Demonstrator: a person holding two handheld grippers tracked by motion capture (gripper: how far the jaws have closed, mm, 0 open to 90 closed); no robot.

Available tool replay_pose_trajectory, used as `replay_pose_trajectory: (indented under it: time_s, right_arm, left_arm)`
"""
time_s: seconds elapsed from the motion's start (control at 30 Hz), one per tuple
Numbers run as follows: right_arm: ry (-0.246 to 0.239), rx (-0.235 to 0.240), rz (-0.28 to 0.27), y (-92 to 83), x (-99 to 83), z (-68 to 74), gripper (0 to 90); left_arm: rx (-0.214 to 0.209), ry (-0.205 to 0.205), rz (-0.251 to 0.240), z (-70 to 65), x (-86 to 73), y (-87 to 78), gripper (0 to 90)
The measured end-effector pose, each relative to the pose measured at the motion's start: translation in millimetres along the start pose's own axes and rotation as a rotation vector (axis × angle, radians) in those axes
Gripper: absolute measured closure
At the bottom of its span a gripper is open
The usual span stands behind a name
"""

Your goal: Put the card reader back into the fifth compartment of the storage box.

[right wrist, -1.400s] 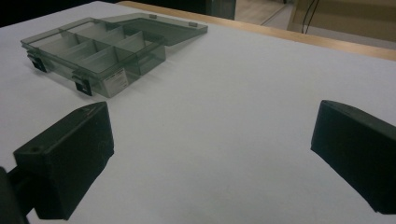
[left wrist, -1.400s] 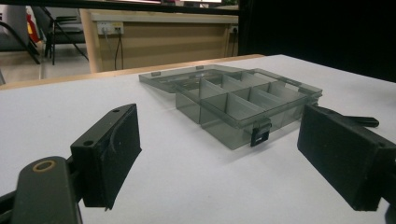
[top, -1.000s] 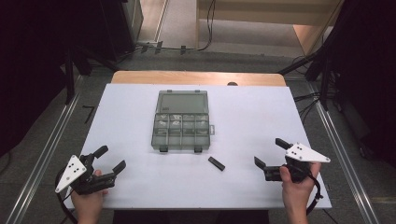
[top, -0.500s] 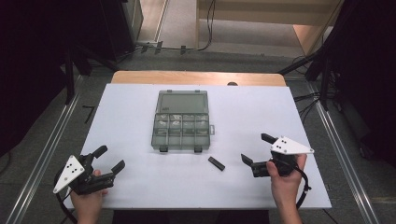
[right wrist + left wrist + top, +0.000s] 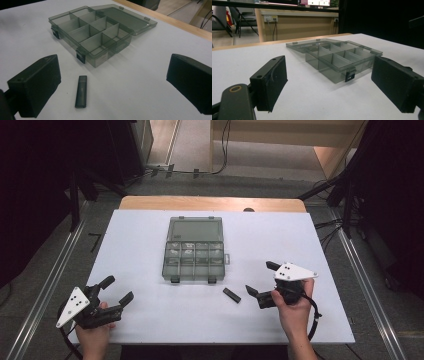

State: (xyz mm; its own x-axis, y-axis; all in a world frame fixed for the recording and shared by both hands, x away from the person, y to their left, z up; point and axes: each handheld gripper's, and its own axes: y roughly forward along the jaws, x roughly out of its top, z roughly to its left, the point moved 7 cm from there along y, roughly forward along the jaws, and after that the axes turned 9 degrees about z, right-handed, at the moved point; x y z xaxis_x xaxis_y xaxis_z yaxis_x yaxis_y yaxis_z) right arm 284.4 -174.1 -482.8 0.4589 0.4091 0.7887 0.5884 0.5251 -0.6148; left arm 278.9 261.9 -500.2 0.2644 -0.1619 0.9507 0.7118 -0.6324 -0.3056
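Note:
A smoky clear compartment box [image 5: 194,254] lies mid-table with its lid folded flat behind it. Its compartments look empty in the right gripper view [image 5: 92,35] and the left gripper view [image 5: 339,58]. A small black stick [image 5: 231,295], like a USB drive, lies on the table just right of the box's front edge. My right gripper [image 5: 260,278] is open, just right of the stick. Its jaws frame the stick [image 5: 82,91] and the box beyond. My left gripper [image 5: 117,289] is open near the front left, empty, pointing at the box.
The white table top [image 5: 150,230] has a wooden strip [image 5: 210,202] along its far edge. Metal rails and dark floor flank both sides. Cables trail from each gripper toward the person.
My right gripper has moved left and slightly forward, closing in on the black stick. The left gripper, box and stick have stayed put.

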Motion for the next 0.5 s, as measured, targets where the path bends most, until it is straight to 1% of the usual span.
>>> replay_pose_trajectory:
  time_s: [0.13,0.27,0.33,0.4,0.5]
  right_arm:
    - [-0.01,0.01,0.018,6.1,3.1,4.7,0.0]
    - [-0.023,0.021,0.047,12.8,6.0,10.1,0.0]
    - [-0.04,0.021,0.079,17.6,6.5,13.2,0.0]
    - [-0.039,0.027,0.089,19.2,6.4,14.1,0.0]
    - [-0.034,0.051,0.127,24.3,4.5,17.2,0.0]
  left_arm:
    - [0.001,-0.001,0.001,0.2,-0.1,-0.1,13.9]
    - [0.002,-0.002,0.005,0.1,-0.2,0.4,13.9]
    - [0.001,-0.002,0.005,0.0,-0.2,0.5,13.9]
    - [0.001,-0.003,0.005,0.2,-0.2,0.3,13.9]
    - [0.002,-0.004,0.006,0.5,-0.1,0.3,13.9]
